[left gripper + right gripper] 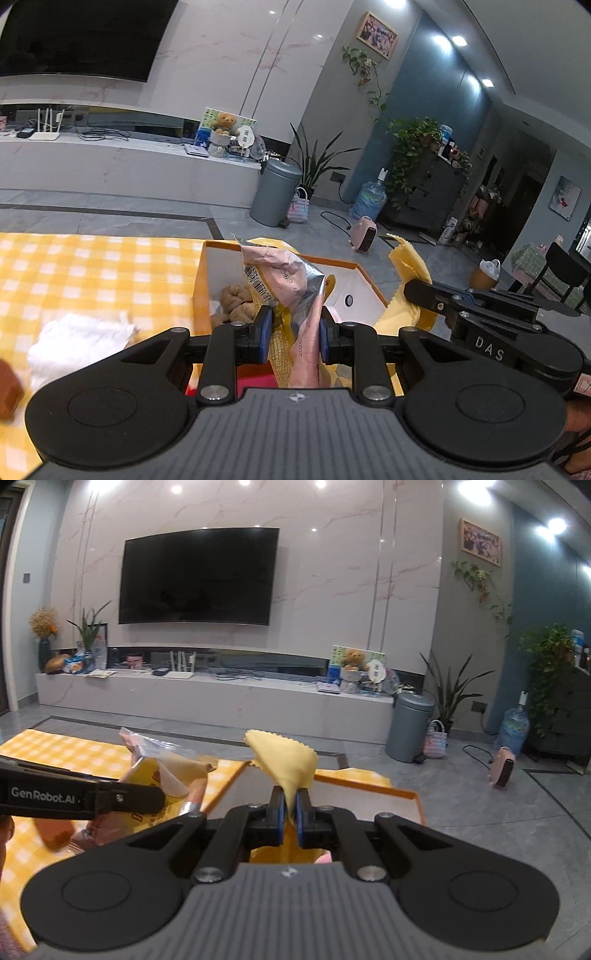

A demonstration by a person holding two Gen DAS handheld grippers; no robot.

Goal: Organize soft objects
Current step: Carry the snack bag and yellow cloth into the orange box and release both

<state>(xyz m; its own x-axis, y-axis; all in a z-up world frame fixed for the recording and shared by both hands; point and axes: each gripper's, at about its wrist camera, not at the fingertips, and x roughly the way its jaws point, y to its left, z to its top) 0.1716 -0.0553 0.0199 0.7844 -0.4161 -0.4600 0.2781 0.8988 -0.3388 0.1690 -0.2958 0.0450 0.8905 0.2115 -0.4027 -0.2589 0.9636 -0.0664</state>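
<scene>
My left gripper [295,334] is shut on a crinkled pink and yellow snack packet [295,288], held above an orange box [351,264] with a white inside. A brown knitted soft thing [238,301] lies in the box. My right gripper [290,812] is shut on a yellow cloth [286,760] with a zigzag edge, which sticks up past its fingers; the same cloth [408,264] shows at the right of the left wrist view. In the right wrist view the left gripper's arm [74,797] and the packet [162,771] sit at the left, over the box [369,786].
A yellow checked tablecloth [92,269] covers the table, with a white cloth [81,338] lying on it and a brown object [9,387] at the left edge. Beyond are a grey bin [275,192], a pink heater [364,234], a water bottle [371,197] and a TV bench [207,698].
</scene>
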